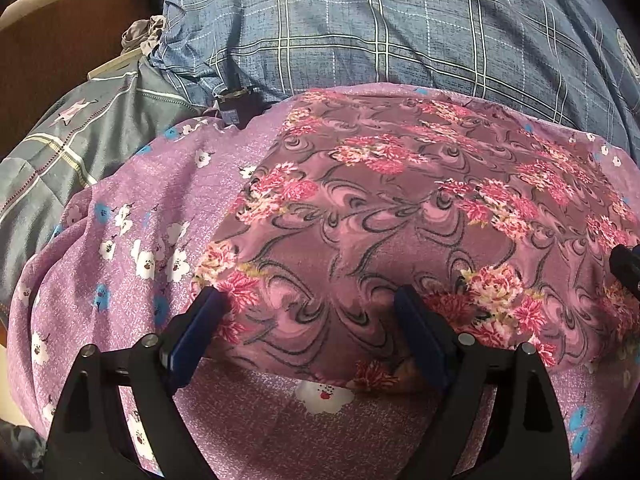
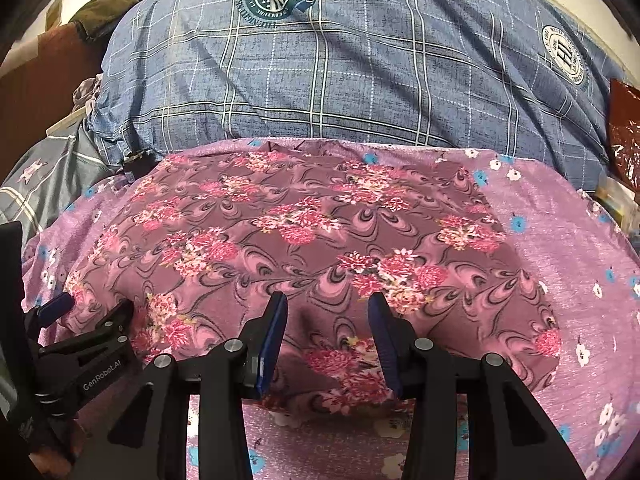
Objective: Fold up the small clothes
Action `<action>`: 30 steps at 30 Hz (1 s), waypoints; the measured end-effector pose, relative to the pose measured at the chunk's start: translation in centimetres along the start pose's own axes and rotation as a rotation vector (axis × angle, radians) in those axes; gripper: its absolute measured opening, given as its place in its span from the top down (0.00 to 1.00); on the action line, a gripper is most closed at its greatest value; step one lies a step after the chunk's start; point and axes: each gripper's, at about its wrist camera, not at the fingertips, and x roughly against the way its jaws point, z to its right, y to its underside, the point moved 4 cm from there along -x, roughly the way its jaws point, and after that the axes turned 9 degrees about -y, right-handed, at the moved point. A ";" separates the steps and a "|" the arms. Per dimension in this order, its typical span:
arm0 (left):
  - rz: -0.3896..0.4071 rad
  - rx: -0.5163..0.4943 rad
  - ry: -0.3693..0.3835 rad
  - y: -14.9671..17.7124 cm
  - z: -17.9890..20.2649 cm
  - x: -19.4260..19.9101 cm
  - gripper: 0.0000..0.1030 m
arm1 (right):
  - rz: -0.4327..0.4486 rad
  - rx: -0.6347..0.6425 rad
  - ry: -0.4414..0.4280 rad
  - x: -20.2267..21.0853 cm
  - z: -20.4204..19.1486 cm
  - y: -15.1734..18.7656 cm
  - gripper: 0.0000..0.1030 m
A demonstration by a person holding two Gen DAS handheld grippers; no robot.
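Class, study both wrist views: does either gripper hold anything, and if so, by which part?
Nothing is held. The left gripper stands wide open over the near edge of the pink floral cloth. The right gripper is partly open over the same edge; no fabric is pinched.

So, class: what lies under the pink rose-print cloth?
The pink rose-print cloth lies on a lilac flowered sheet, visible around its edges. Whatever is beneath its middle is covered.

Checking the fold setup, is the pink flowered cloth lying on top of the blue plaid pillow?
No, the pink flowered cloth lies on the lilac sheet; the blue plaid pillow sits behind it.
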 end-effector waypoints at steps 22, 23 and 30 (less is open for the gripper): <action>0.001 0.017 -0.013 0.0 -0.1 -0.2 0.09 | -0.104 -0.023 0.065 -2.2 2.8 1.5 0.57; -0.005 0.021 -0.007 -0.1 -0.1 -0.2 0.09 | -0.097 -0.019 0.065 -2.2 2.8 1.5 0.57; 0.028 0.148 0.106 -0.2 -2.3 2.3 0.10 | -0.072 -0.045 0.040 -1.4 3.3 1.2 0.57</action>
